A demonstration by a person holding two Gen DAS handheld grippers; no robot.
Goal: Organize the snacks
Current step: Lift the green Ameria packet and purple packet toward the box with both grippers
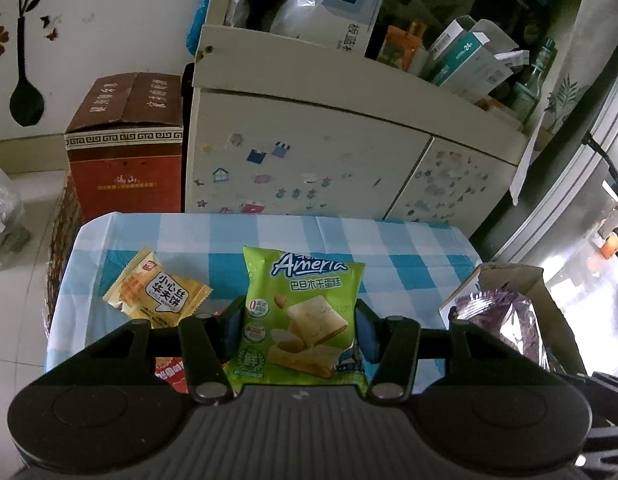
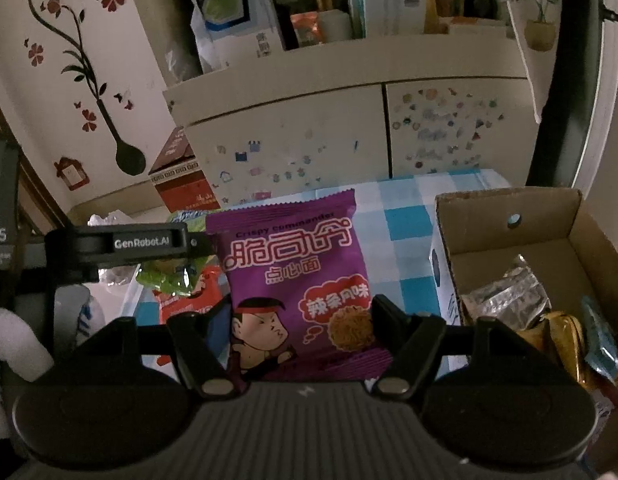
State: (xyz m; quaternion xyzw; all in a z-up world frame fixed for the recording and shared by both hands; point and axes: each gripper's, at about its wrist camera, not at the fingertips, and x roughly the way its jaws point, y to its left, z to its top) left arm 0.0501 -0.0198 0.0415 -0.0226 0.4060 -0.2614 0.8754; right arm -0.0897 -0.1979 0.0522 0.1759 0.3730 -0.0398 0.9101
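My left gripper (image 1: pixel 299 330) is shut on a green Ameria cake packet (image 1: pixel 305 312) and holds it above the blue-checked table (image 1: pixel 409 248). A yellow waffle packet (image 1: pixel 157 294) lies on the table to its left, and a red packet (image 1: pixel 173 372) shows below the left finger. My right gripper (image 2: pixel 301 332) is shut on a purple noodle snack packet (image 2: pixel 297 276), held left of an open cardboard box (image 2: pixel 509 232). The box holds a silver packet (image 2: pixel 505 292), a gold one and a blue one. The left gripper (image 2: pixel 121 244) with the green packet shows at the left of the right wrist view.
A cream cabinet with stickers (image 1: pixel 309 160) stands behind the table, its shelf full of boxes and bottles. A brown carton (image 1: pixel 125 140) sits on the floor at the left. The cardboard box (image 1: pixel 529 280) and the purple packet appear at the right of the left wrist view.
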